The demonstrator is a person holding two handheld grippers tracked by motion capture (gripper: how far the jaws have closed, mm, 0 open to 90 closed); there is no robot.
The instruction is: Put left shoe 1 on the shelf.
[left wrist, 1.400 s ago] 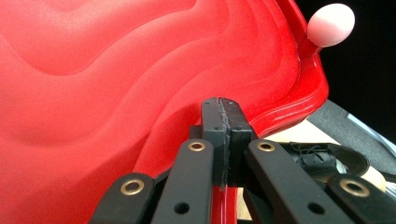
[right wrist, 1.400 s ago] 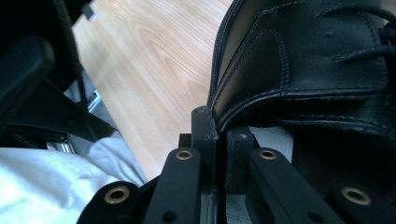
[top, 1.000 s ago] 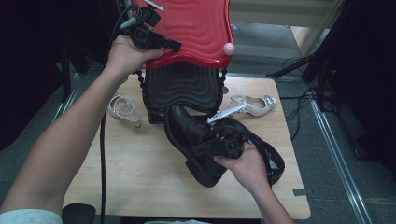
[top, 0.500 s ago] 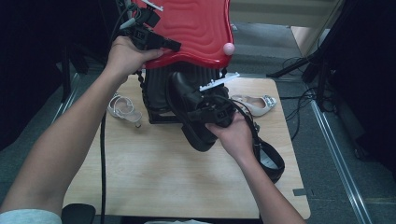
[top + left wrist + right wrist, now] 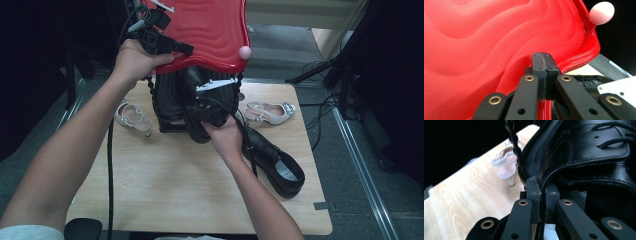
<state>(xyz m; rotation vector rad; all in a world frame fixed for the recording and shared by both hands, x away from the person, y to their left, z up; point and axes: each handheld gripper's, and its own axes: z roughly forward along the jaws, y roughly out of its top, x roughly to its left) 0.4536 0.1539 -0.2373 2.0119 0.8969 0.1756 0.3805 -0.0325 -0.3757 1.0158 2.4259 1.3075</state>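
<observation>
A red wavy lid [image 5: 210, 30] with a pink knob [image 5: 245, 52] is tilted up over a black case [image 5: 167, 97] at the table's back. My left gripper [image 5: 186, 49] is shut on the lid's rim; in the left gripper view the jaws [image 5: 543, 63] pinch the red edge [image 5: 486, 37]. My right gripper [image 5: 210, 114] is shut on the collar of a black lace-up shoe [image 5: 192, 97], which is held at the case's opening under the lid. In the right gripper view the jaws [image 5: 542, 188] clamp the shoe's leather rim [image 5: 594, 152]. A second black shoe [image 5: 275, 160] lies on the table to the right.
One pale sandal [image 5: 270, 112] lies at the back right of the wooden table [image 5: 165, 190], and another [image 5: 132, 116] lies left of the case. A twisted black cord [image 5: 515, 145] hangs at the case's edge. Dark stands and cables are on the floor at the right.
My right gripper has carried the black shoe up from the table's middle, back and to the left, to the case's opening. The left gripper still holds the lid up in the same place.
</observation>
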